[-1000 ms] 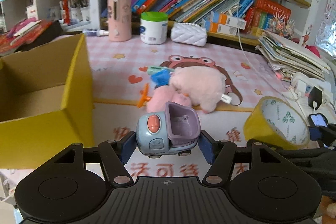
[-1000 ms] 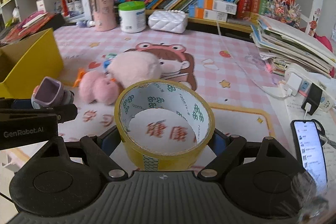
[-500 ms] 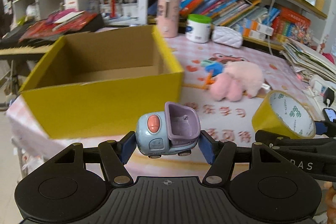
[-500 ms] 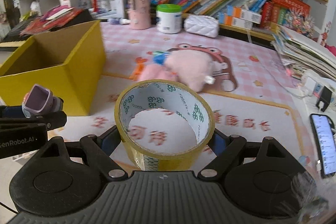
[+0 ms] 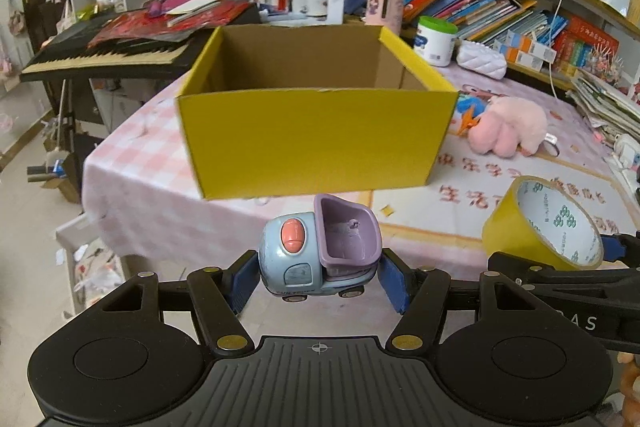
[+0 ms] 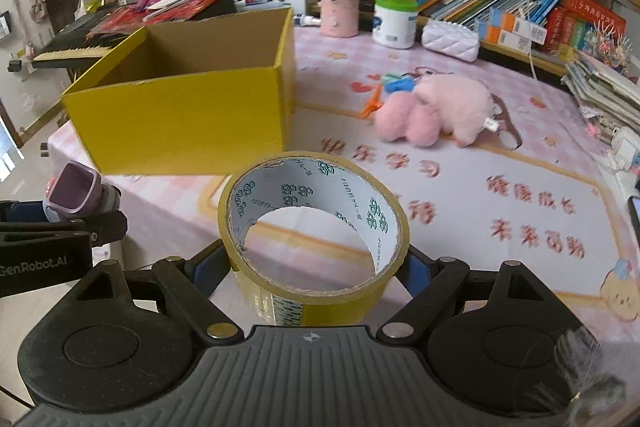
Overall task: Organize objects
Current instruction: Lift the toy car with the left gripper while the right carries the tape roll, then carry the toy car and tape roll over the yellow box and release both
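Cluttered shelves behind pink-checked table [image 5: 132,163]; open yellow box [image 5: 316,139] faces both hands. Left gripper [image 5: 318,277] clamps toy truck [image 5: 320,251], right gripper [image 6: 316,267] clamps tape roll [image 6: 314,235], both lifted short of box, likely for dropping in.

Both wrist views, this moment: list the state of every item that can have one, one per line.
Yellow box: open-topped, upright, no contents visible.
Toy truck: upright, off the table, clamped in the left gripper.
Tape roll: held off the table in the right gripper.
Pink plush: lying on the table.
White jar: upright, green lid on.
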{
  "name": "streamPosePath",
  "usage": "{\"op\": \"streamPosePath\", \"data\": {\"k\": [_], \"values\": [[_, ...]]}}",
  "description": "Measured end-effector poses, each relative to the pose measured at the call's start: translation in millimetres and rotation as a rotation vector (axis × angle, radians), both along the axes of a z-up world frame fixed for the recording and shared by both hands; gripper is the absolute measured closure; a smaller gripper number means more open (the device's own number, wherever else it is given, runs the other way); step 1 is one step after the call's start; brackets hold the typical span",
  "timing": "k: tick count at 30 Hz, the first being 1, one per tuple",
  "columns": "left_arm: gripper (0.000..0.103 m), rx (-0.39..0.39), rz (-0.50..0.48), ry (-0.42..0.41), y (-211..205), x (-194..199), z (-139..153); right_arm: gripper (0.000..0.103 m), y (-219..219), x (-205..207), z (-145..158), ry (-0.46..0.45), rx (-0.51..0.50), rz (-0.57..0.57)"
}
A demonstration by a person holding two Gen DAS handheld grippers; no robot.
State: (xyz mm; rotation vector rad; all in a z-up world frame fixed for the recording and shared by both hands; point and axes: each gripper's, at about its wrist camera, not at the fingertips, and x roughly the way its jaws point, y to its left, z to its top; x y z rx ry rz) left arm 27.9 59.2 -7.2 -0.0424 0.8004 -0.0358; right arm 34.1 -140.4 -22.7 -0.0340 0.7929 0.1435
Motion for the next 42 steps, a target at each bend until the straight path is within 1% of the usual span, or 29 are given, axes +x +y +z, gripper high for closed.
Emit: {"op": "streamPosePath", "data": {"k": [5,13,24,33,37,42], "values": [[0.039,0.007,-0.004,0.003,19,-14,-2,0.018,19,-15,-5,0.010,0.016,-0.005],[0.039,0.011,0.001,-0.018,47,-30,0,0.018,46,-33,-6,0.014,0.039,-0.003],[0.039,-0.018,0.052,-0.047,79,-50,6,0.018,81,-46,-1,0.010,0.031,0.063],[0.039,-0.044,0.069,-0.059,85,-54,9,0.018,93,-50,4,0.009,0.025,0.110],[0.039,-0.084,0.075,-0.062,87,-50,12,0.018,93,-49,4,0.003,0.022,0.120],[0.039,-0.090,0.074,-0.105,85,-40,21,0.018,88,-42,9,-0.040,0.041,0.116]]}}
